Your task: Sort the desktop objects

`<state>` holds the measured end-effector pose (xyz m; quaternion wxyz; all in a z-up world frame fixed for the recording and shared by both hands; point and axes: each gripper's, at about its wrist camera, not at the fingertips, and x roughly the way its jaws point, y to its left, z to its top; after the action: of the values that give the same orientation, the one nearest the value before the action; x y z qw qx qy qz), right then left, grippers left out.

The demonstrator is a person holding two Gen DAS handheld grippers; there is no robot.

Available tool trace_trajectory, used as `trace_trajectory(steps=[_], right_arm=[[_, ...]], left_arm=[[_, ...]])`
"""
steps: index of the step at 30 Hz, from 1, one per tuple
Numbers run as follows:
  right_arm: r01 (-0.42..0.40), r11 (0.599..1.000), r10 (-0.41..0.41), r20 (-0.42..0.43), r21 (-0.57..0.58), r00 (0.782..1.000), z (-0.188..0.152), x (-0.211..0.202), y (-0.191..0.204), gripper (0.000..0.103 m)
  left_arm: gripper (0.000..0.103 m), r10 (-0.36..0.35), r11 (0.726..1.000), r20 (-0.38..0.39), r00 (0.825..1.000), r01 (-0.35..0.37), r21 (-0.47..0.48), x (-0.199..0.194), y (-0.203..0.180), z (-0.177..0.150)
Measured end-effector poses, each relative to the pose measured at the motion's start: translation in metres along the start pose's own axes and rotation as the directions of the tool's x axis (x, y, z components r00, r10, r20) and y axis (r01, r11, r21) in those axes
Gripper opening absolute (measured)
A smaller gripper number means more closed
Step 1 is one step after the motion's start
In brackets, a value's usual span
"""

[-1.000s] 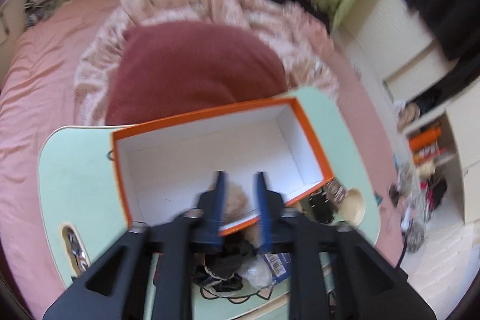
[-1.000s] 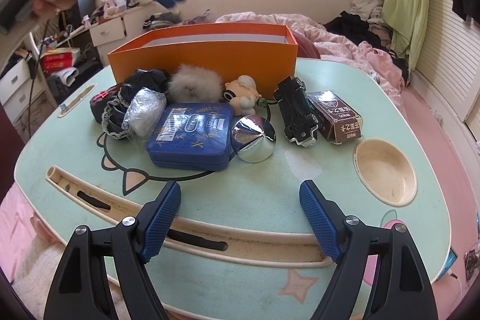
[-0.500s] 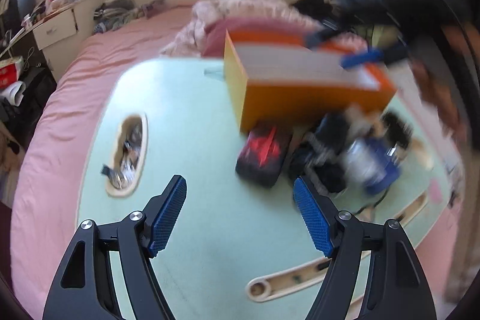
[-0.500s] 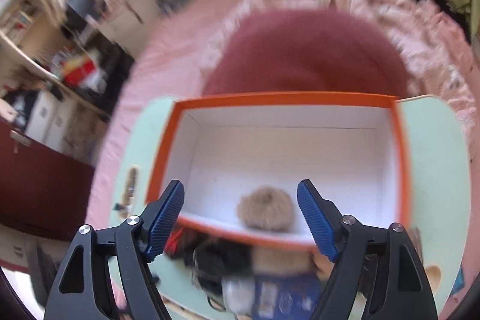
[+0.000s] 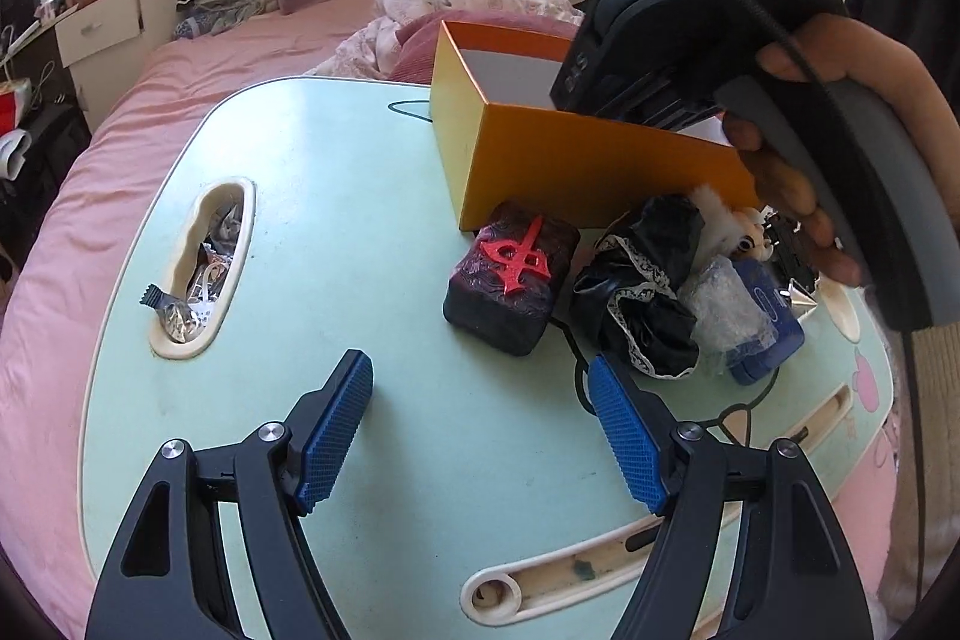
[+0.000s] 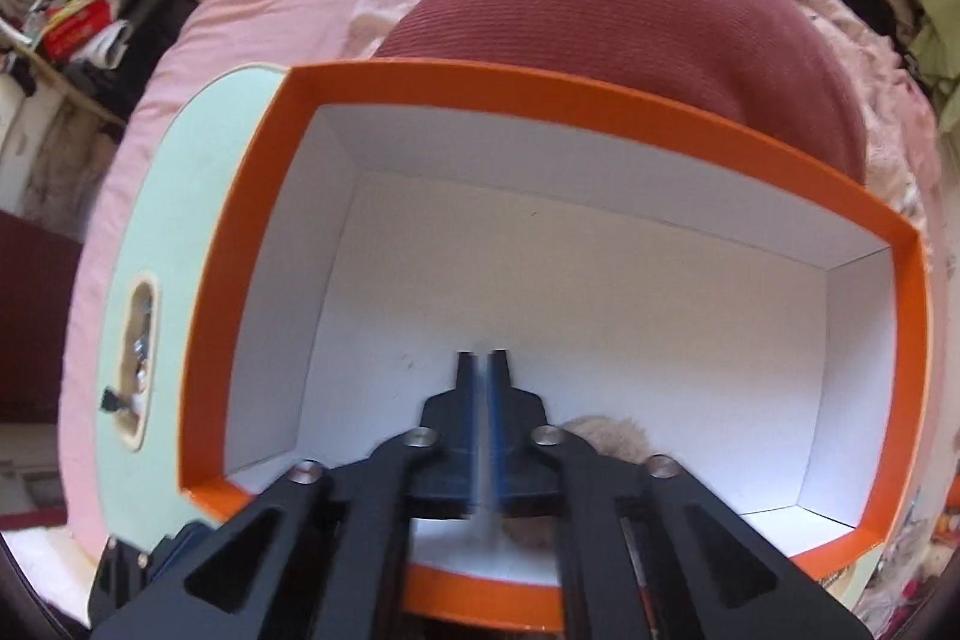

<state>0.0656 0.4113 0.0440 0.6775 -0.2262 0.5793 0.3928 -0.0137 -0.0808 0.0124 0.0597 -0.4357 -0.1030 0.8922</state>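
An orange box [image 5: 576,160] with a white inside [image 6: 540,280] stands at the far side of the mint-green lap table [image 5: 336,244]. A furry beige pompom [image 6: 606,430] lies inside it near the front wall. My right gripper [image 6: 481,364] hangs over the box, jaws shut with nothing between them; its body also shows in the left wrist view [image 5: 690,10]. My left gripper [image 5: 480,388] is open and empty above the table, short of a black pouch with a red cross [image 5: 510,274]. Beside the pouch lie black lace fabric [image 5: 636,292], a clear plastic wad [image 5: 726,310] and a blue tin [image 5: 774,334].
A slot [image 5: 204,268] at the table's left holds wrappers. A groove [image 5: 600,568] runs along the near edge. A dark red cushion [image 6: 630,22] and pink bedding [image 5: 120,160] surround the table. A white bedside cabinet [image 5: 102,22] stands far left.
My right gripper has shut from wide open while over the box. My left gripper stays open low over the table, now a little nearer the black pouch.
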Motion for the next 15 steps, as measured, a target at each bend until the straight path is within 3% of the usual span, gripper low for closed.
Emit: trace_trajectory(steps=[4,7,8,9,11,15], right_arm=[[-0.100,0.994,0.096,0.079,0.040,0.992,-0.003,-0.028,-0.028,0.003],[-0.181,0.982,0.176,0.081,0.057,0.981,-0.004,-0.048,-0.039,0.004],[-0.240,0.967,0.237,0.048,0.083,0.970,-0.004,-0.050,-0.042,0.009],[-0.277,0.955,0.277,0.012,0.103,0.961,-0.002,-0.050,-0.044,0.034],[-0.329,0.932,0.338,-0.035,0.150,0.940,-0.002,-0.047,-0.039,0.072],[-0.193,0.977,0.202,-0.103,0.095,0.974,0.005,-0.038,-0.023,0.073]], left_arm=[[0.075,0.006,1.000,0.010,1.000,-0.006,0.003,0.001,-0.003,-0.004],[0.075,0.021,1.000,0.016,1.000,-0.022,0.019,0.001,-0.006,-0.005],[0.075,0.024,0.999,0.016,1.000,-0.024,0.023,0.001,-0.007,-0.006],[0.075,0.028,0.999,0.017,0.999,-0.028,0.023,0.001,-0.009,-0.006],[0.075,0.044,0.999,0.020,0.999,-0.045,0.026,0.002,-0.011,-0.008],[0.075,0.124,0.990,0.032,0.992,-0.126,0.069,0.005,-0.020,-0.013]])
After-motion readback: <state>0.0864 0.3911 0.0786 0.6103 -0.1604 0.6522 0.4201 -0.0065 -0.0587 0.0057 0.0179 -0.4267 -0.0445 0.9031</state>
